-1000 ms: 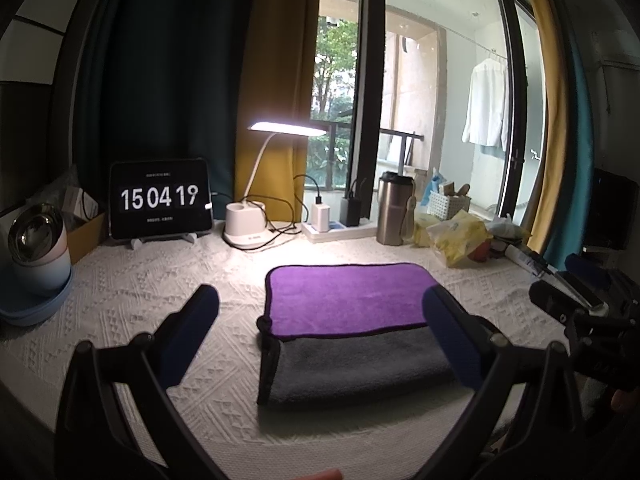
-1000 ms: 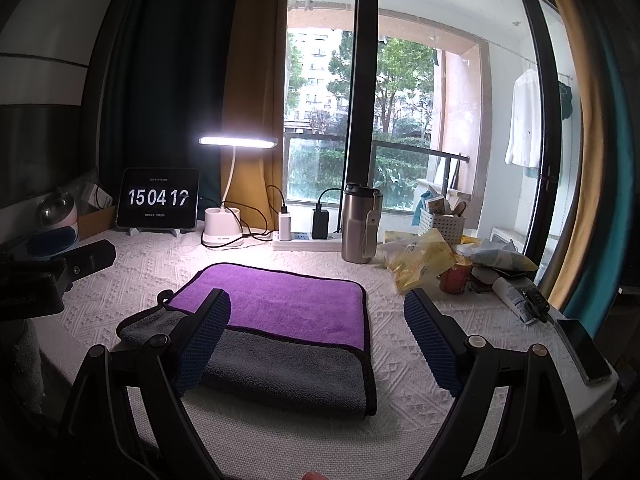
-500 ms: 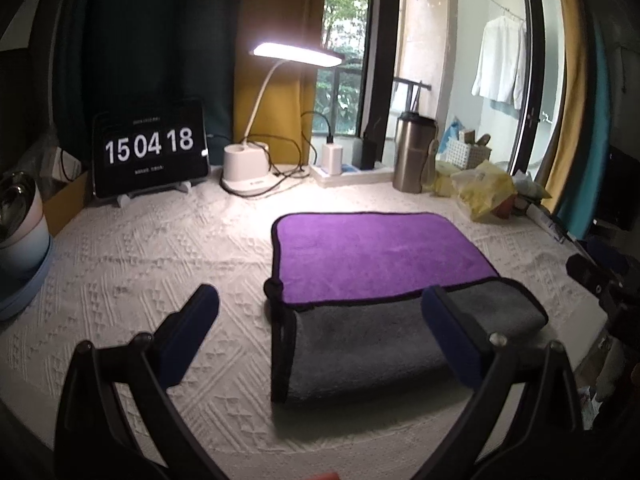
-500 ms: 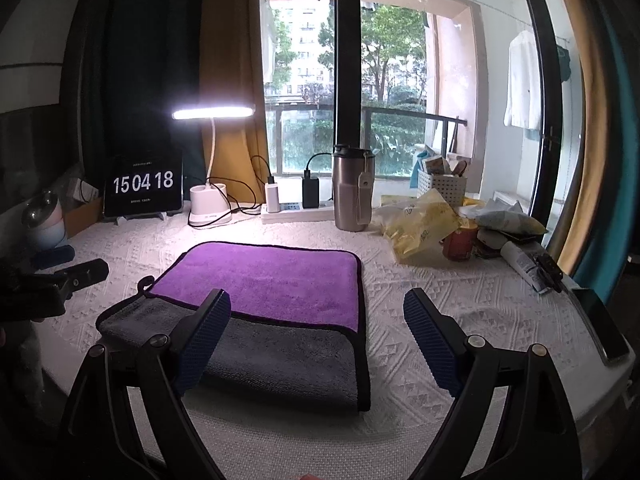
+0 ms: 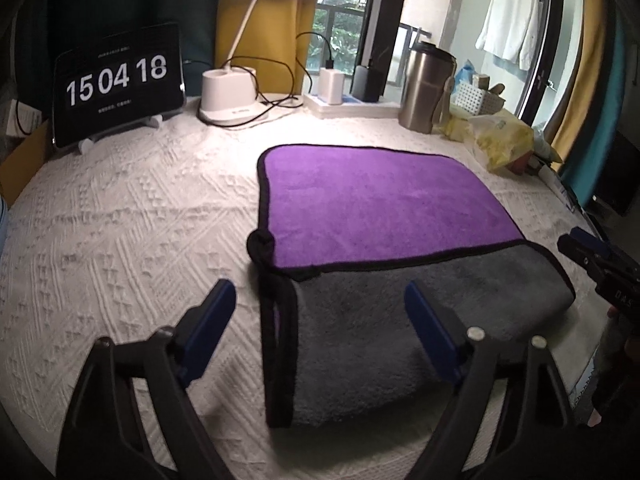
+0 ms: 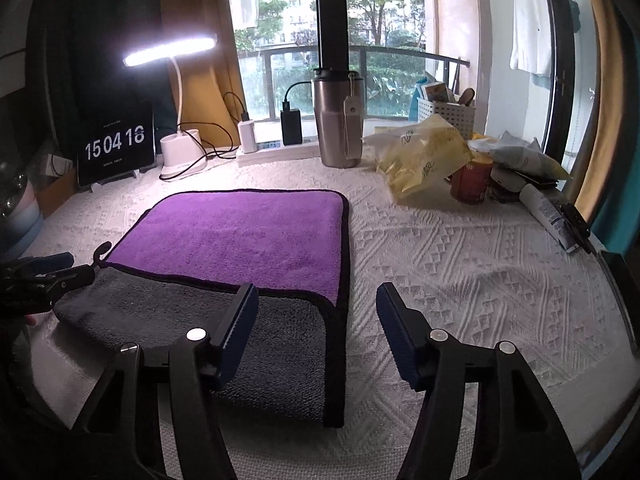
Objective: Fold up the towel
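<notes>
Clock tablet reads 15 04 18 — lamp base, steel tumbler alongside.

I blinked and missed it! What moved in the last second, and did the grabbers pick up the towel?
Both grippers came down and forward toward the towel. The left gripper now straddles its near left edge, the right gripper its near right edge, both open, holding nothing. The towel, lamp and steel tumbler stayed put.
</notes>
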A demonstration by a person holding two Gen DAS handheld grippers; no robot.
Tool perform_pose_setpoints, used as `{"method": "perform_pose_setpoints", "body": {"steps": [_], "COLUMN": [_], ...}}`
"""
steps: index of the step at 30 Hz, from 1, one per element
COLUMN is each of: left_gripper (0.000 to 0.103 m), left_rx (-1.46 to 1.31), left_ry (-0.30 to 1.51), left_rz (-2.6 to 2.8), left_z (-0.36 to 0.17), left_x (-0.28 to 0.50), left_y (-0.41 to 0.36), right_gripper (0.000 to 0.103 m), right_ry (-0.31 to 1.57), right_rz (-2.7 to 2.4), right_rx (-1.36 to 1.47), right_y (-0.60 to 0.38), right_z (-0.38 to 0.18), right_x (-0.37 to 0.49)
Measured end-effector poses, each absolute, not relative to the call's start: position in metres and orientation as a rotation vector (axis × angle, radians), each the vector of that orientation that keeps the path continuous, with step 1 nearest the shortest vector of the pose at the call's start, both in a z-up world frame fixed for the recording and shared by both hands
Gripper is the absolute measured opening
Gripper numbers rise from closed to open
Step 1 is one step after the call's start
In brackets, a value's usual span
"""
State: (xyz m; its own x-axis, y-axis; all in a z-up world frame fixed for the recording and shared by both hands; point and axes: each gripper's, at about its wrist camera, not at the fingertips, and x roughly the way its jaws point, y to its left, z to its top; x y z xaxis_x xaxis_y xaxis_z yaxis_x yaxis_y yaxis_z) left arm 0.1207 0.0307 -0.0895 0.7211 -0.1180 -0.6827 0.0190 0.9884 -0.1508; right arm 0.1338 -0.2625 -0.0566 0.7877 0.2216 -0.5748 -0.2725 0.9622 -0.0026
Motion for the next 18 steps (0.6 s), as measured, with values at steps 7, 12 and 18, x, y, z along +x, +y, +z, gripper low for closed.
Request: {"method": "perform_pose_setpoints", "body": {"steps": [7, 12, 18], "left_gripper": [0.060, 0.045, 0.033], "left_rx": [-0.139, -0.148, -0.141], "left_ry": [0.823, 0.852, 0.862], "left_rz": [-0.091, -0.093, -0.082], "left_z": [-0.098, -0.102, -0.104], "left_x": [0.128, 0.131, 0.132], "left_y": [0.029, 0.029, 0.030], "right_gripper": [0.050, 0.045, 0.038], "right_ry": [0.709, 0.762, 0.800], "right_rz": [0.266, 0.275, 0.274], "right_rx": [-0.048, -0.081, -0.101], "right_y": [-0.272, -0.265, -0.262], "right_z": [-0.069, -0.077, -0.081], "right_x": [0.154, 0.161, 0.166]}}
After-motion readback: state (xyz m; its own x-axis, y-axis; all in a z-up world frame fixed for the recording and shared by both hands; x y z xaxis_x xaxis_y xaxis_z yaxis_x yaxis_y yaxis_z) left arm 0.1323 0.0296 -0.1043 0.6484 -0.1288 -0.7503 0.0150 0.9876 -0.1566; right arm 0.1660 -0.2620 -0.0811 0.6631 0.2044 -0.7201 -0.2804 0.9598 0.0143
